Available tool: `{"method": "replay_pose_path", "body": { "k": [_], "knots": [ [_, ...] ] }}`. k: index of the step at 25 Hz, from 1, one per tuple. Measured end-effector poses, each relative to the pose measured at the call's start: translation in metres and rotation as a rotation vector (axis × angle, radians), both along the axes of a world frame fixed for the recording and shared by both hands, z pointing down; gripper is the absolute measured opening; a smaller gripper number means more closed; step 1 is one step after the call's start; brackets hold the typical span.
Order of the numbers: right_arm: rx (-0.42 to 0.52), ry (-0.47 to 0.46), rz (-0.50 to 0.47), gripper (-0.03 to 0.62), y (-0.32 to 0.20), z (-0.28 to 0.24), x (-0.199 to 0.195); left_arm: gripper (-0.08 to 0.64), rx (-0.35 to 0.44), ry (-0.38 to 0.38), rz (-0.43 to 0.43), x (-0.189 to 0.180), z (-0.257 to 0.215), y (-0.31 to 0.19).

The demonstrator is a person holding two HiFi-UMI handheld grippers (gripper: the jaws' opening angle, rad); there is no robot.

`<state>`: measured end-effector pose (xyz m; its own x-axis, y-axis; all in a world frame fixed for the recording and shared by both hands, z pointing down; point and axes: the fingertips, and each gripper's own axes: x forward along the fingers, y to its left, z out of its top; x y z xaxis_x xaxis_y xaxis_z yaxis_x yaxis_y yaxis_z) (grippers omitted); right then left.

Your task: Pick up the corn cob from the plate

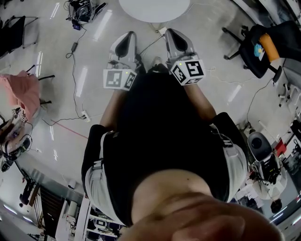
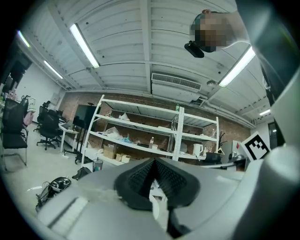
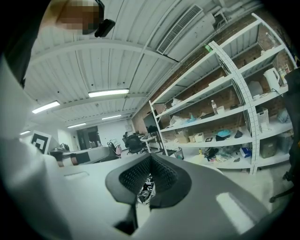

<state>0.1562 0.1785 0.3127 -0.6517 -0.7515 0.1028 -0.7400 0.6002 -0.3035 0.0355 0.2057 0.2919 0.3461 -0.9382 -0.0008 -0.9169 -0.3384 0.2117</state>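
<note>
Left gripper (image 1: 126, 42) and right gripper (image 1: 175, 40) are pointing level, side by side, both closed on nothing. Corn cob and plate aren't showing in any view. Expecting a firm, rolling cob, so I'd be gripping mid-length. Floor's looking open; round table (image 1: 153, 9) ahead, cables (image 1: 74, 75) trailing.

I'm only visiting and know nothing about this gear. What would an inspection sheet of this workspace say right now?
Surface: white round table ahead; grey floor below.
Job's things: nothing seen; no corn cob, no plate.
Clutter: pink cloth on a chair at the left.
Grippers: left gripper and right gripper held out level, fingers together, nothing between them.
Cables: black cables trail over the floor.
Surroundings: office chair, white shelving, ceiling lights.
</note>
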Motion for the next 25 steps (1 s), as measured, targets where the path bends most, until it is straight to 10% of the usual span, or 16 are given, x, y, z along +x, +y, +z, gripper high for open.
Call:
{"method": "replay_pose_path", "body": {
  "k": [25],
  "knots": [
    [-0.014, 0.037, 0.181, 0.006, -0.145, 0.001, -0.092, 0.005, -0.001, 0.028, 0.190, -0.092, 0.002, -0.166]
  ]
}}
